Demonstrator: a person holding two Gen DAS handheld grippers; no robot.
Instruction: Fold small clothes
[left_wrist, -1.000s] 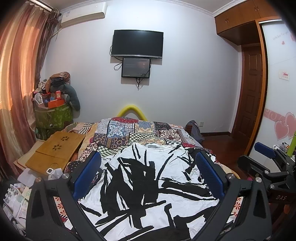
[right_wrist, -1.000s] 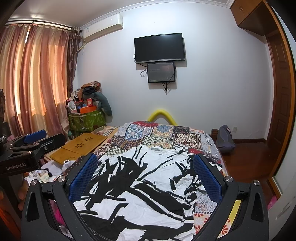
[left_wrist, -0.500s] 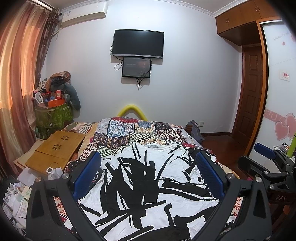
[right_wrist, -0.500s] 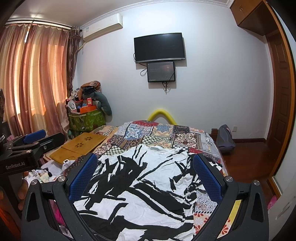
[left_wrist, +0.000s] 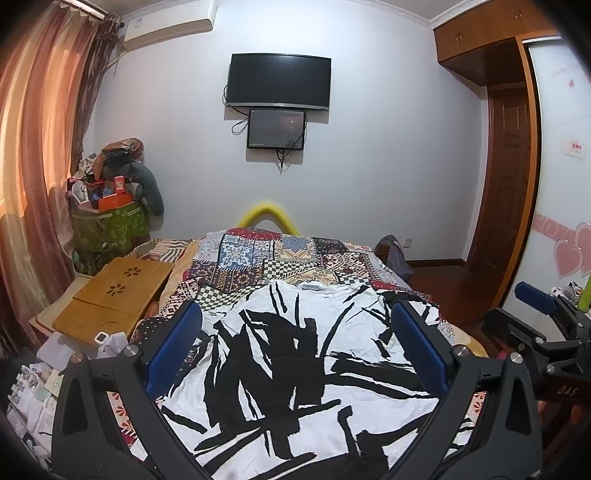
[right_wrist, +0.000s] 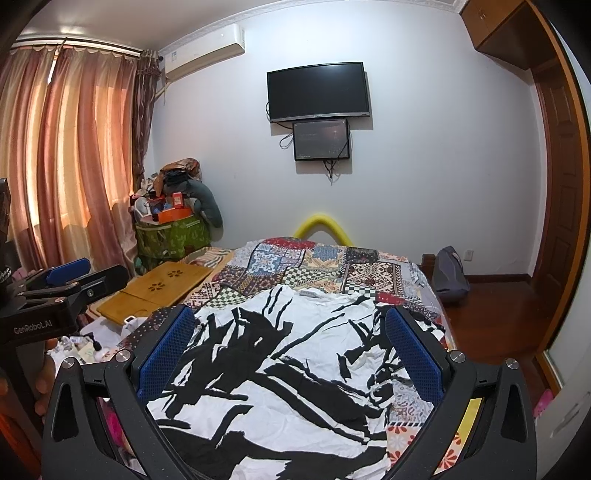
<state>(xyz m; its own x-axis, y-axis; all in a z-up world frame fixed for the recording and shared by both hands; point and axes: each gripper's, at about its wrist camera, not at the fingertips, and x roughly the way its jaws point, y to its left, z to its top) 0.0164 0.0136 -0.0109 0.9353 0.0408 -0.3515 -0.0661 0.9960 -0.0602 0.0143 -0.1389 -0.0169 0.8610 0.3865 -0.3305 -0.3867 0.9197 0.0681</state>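
Shirt (left_wrist: 295, 354), white with black brush strokes: is being displayed spread flat on the quilt (left_wrist: 280, 258), collar at the far end, hem toward the cameras, mild creases across the cloth.

Left gripper (left_wrist: 295, 354): is being held above the near half of the shirt, jaws spread wide, nothing between them. The shirt is being framed between the two blue pads (left_wrist: 173, 350), which are seen over its left and right edges; whether the pads are touching the cloth cannot be told.

Right gripper (right_wrist: 291, 354): is likewise being held over the shirt, jaws wide apart and gripping nothing. In its own view the shirt (right_wrist: 288, 354) is lying between and beyond the pads (right_wrist: 166, 354), its right sleeve being partly hidden behind the right pad. In the left view the right gripper is being seen at the right edge, beside the bed; in the right view the left gripper (right_wrist: 55, 288) is being seen at the left edge.

Quilt, patchwork: is being shown covering the bed, bare beyond the collar.

Tray (left_wrist: 114, 291), wooden, with flower cut-outs: is lying left of the bed, well apart from the shirt.

TV (left_wrist: 279, 81): is being shown on the far wall, with a smaller screen (left_wrist: 277, 129) just below.

Curtains (right_wrist: 62, 147): are hanging at the left.
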